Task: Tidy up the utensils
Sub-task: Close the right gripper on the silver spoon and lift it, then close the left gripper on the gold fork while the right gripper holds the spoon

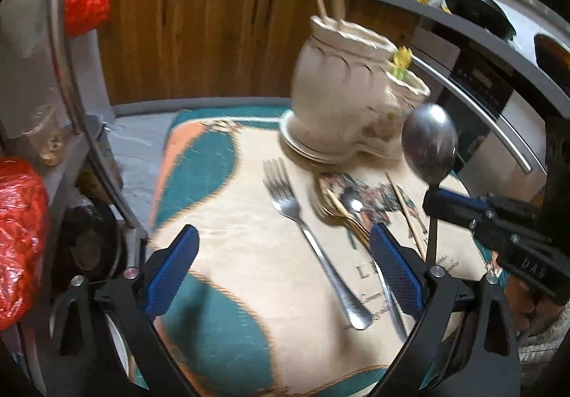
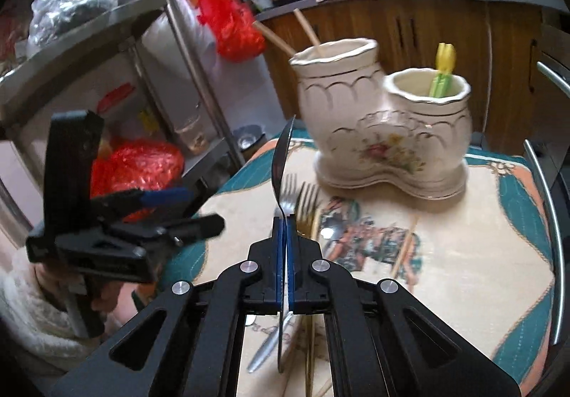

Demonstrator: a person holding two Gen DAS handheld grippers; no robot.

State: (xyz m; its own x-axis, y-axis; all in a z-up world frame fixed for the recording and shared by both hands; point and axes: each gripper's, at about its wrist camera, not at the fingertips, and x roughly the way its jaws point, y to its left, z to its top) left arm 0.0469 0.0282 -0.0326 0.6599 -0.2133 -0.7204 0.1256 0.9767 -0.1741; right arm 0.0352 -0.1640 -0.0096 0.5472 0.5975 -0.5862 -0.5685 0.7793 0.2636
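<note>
A cream ceramic utensil holder [image 2: 383, 126] with two joined compartments is seen standing upright on the patterned tablecloth [image 1: 228, 254]. In its taller compartment [image 2: 335, 55] two wooden chopsticks [image 2: 306, 28] are held, leaning outward; in the shorter compartment [image 2: 427, 85] a yellow and green plastic utensil [image 2: 443, 71] is stood. A steel spoon [image 2: 281, 161] is clamped by its handle between the closed pads of the right gripper [image 2: 285, 229] and is lifted clear of the cloth, near the holder, bowl uppermost. The left gripper [image 1: 285, 276] is held wide open with nothing gripped, above a silver fork [image 1: 306, 236] lying on the cloth. Beside the fork, gold-toned cutlery [image 1: 342, 211], a small spoon [image 1: 352, 204] and a loose chopstick [image 1: 406, 211] are left lying in front of the holder.
</note>
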